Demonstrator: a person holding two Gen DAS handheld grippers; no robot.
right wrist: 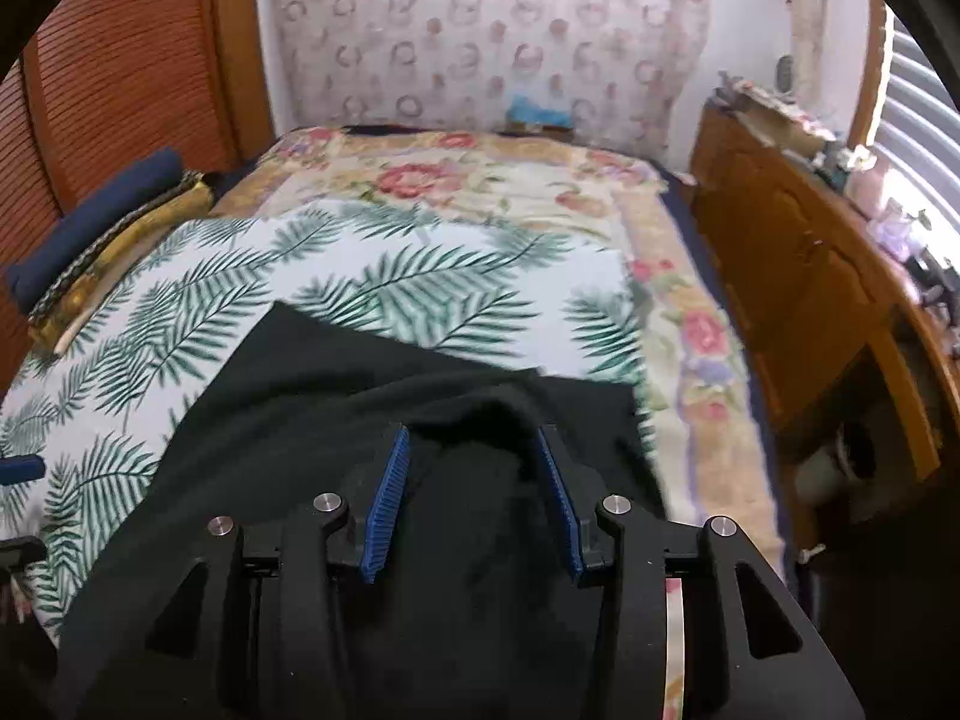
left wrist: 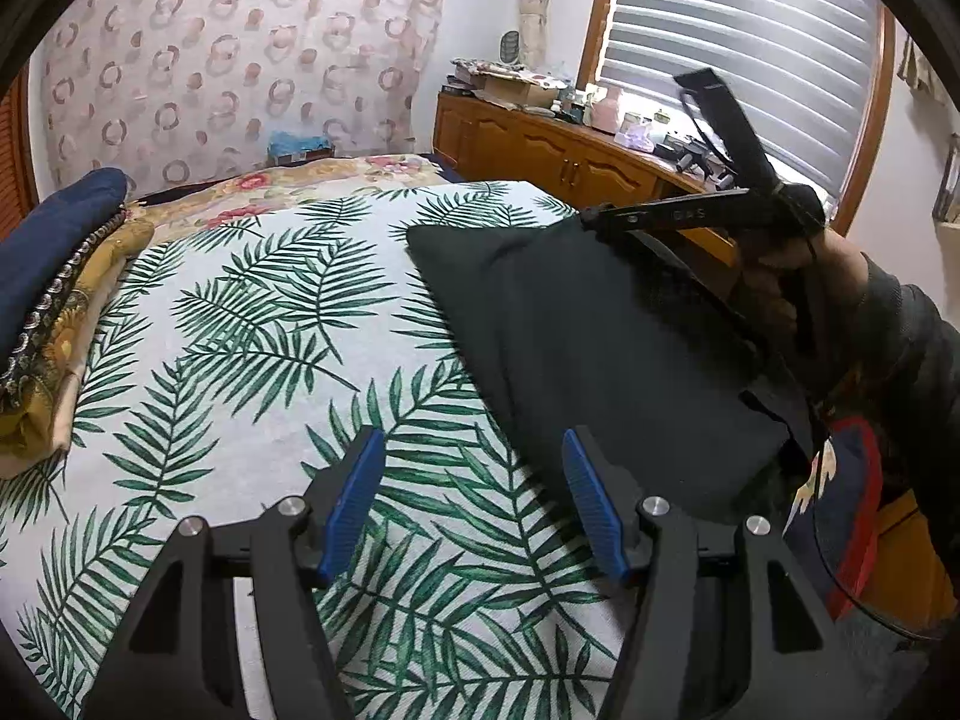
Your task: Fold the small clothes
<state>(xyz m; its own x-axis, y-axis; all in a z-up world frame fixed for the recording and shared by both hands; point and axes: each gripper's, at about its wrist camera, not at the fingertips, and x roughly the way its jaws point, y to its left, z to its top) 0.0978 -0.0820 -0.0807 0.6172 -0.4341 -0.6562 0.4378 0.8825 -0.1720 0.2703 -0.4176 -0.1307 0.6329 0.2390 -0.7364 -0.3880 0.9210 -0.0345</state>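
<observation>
The left tool [left wrist: 474, 495] sits at the bottom centre of its own view with its blue pads [left wrist: 354, 498] spread wide and nothing between them, poised over the palm-leaf cloth [left wrist: 240, 372] that covers the bed. Just right of it lies the dark green garment [left wrist: 588, 348], filling the right half of that frame, its far corner lifted off the cloth.

The right tool [right wrist: 474, 495] shows at the bottom centre of the right wrist view, its pads [right wrist: 387, 504] parted with a raised fold of the garment [right wrist: 336, 384] bunched between them; whether they press on the cloth I cannot tell. In the left wrist view the same tool [left wrist: 591, 219] reaches in from the upper right, its tip at the garment's upper edge, held by a hand [left wrist: 780, 276].

Beyond the palm-leaf cloth a floral blanket [right wrist: 456, 180] runs toward the top of the frame. A navy pillow [left wrist: 54, 252] lies at the left edge, and a wooden cabinet [left wrist: 540, 150] stands at upper right under the window blinds [left wrist: 750, 30].
</observation>
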